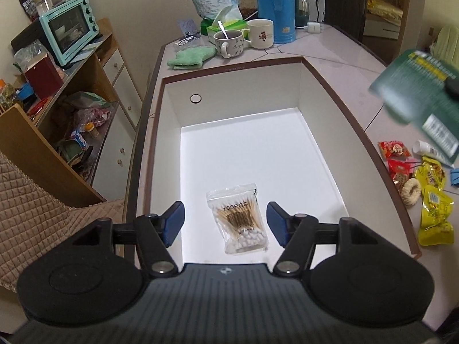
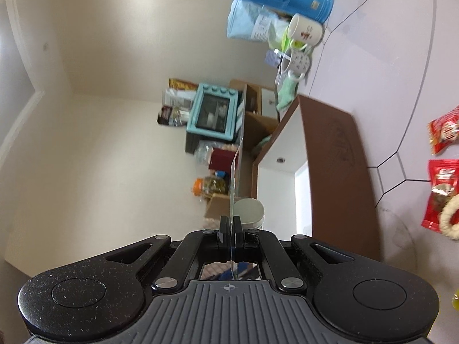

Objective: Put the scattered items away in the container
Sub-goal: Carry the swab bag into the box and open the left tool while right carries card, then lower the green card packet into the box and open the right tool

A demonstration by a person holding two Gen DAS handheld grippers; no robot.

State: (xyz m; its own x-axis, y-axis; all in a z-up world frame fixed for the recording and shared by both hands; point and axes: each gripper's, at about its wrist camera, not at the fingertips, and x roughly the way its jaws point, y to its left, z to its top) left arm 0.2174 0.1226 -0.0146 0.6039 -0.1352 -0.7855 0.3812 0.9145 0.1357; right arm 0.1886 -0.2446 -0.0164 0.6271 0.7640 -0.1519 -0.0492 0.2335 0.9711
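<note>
The container is a white box with a brown rim point(image 1: 229, 68) on the pale counter; its brown outer wall point(image 2: 335, 166) shows in the right wrist view. A clear bag of cotton swabs point(image 1: 239, 220) lies on the box floor. My left gripper point(image 1: 225, 212) hangs open just above it, blue pads on either side of the bag. My right gripper point(image 2: 230, 223), rolled sideways in the air, is shut on a thin green card pack point(image 2: 235, 172) seen edge-on. That green card pack point(image 1: 416, 97) appears blurred above the box's right side. Red snack packets point(image 1: 394, 149), yellow packets point(image 1: 434, 215) and a white tube point(image 1: 427, 149) lie right of the box.
Behind the box stand two mugs point(image 1: 229, 43), a blue thermos point(image 1: 275, 5), a tissue box and a folded green cloth point(image 1: 190, 56). Left of the counter are a cluttered shelf with a teal toaster oven point(image 1: 68, 28) and a quilted seat point(image 1: 28, 215).
</note>
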